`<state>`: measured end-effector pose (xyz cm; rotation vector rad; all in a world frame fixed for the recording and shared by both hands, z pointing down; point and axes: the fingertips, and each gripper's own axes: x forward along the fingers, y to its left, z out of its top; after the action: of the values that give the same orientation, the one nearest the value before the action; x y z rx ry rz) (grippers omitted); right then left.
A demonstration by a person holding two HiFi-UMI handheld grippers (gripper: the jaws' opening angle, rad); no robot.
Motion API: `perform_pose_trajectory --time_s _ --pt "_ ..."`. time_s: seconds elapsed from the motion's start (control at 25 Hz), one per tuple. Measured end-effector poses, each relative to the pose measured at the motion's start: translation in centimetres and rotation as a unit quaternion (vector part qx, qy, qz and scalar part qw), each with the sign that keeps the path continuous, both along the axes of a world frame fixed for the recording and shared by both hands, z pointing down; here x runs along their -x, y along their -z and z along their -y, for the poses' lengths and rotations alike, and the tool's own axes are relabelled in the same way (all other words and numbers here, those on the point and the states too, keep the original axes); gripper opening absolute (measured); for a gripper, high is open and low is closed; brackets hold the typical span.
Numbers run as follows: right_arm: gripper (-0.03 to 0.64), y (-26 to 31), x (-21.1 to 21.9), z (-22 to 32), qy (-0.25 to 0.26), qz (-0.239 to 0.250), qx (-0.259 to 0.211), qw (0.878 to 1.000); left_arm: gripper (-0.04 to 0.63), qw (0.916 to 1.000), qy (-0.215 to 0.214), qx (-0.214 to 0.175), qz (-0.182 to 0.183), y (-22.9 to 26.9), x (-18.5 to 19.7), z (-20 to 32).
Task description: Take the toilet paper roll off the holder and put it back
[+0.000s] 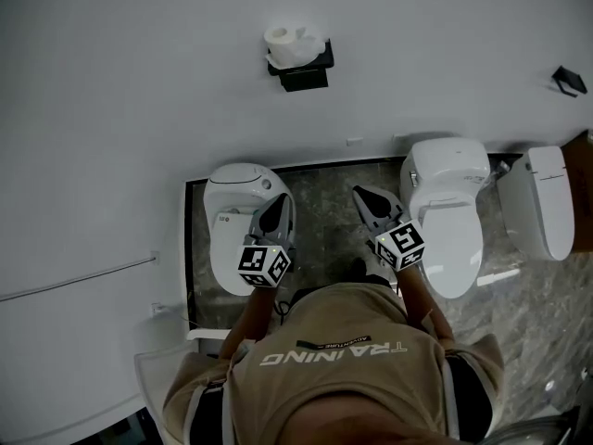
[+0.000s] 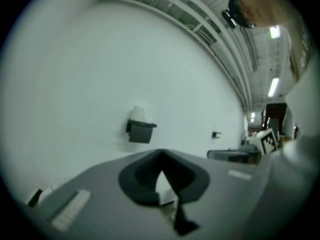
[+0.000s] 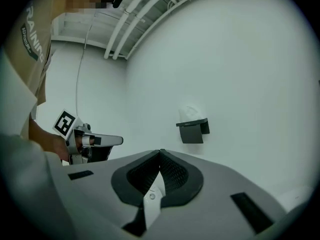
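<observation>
- head view: the toilet paper roll (image 1: pixel 295 43) sits on top of the black holder (image 1: pixel 304 70), which is fixed to the white wall (image 1: pixel 139 109). the left gripper (image 1: pixel 276 213) and the right gripper (image 1: pixel 371 207) are held side by side in front of the person's torso, both aimed toward the wall. both are well apart from the roll, which lies ahead of them, roughly over the gap between the two. the left gripper hangs over a white toilet (image 1: pixel 236 188), and the right one is just beside another toilet (image 1: pixel 449 179).
- left gripper view: the jaws are pressed together at the tips with nothing between them. the roll (image 2: pixel 140 113) and holder (image 2: pixel 141 130) show on the wall beyond the tips, slightly left of them.
- right gripper view: the jaws meet in a closed point and are empty. the roll (image 3: pixel 191 112) on its holder (image 3: pixel 194 130) shows far ahead, slightly right of the tips. the left gripper (image 3: pixel 85 139) shows at the left.
</observation>
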<state>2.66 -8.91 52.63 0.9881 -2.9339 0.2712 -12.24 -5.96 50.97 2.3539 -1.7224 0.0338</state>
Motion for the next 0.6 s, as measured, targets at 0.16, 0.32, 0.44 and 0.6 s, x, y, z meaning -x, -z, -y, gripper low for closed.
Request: perform_pose_trajectory --time_s 0.16,0.32,0.44,0.6 --pt "0.014 -0.1 0.4 3.0 0.017 0.006 0.001 1.0 0.005 0.9999 0.008 -0.003 0.009 0.4 -0.3 2.9" --pt "0.014 -0.5 2.1 4.6 0.037 0.006 0.008 0.999 0.005 0.9996 0.002 -0.008 0.026 0.6 0.2 4.8" --pt "0.014 -0.9 3.5 5.6 0.067 0.025 0.024 0.997 0.005 0.9999 -0.002 -0.008 0.01 0.1 1.0 6.7" --pt "0.014 -0.7 5.3 8.1 0.068 0.013 0.005 0.998 0.005 0.9998 -0.016 -0.007 0.01 -0.6 2.5 9.7"
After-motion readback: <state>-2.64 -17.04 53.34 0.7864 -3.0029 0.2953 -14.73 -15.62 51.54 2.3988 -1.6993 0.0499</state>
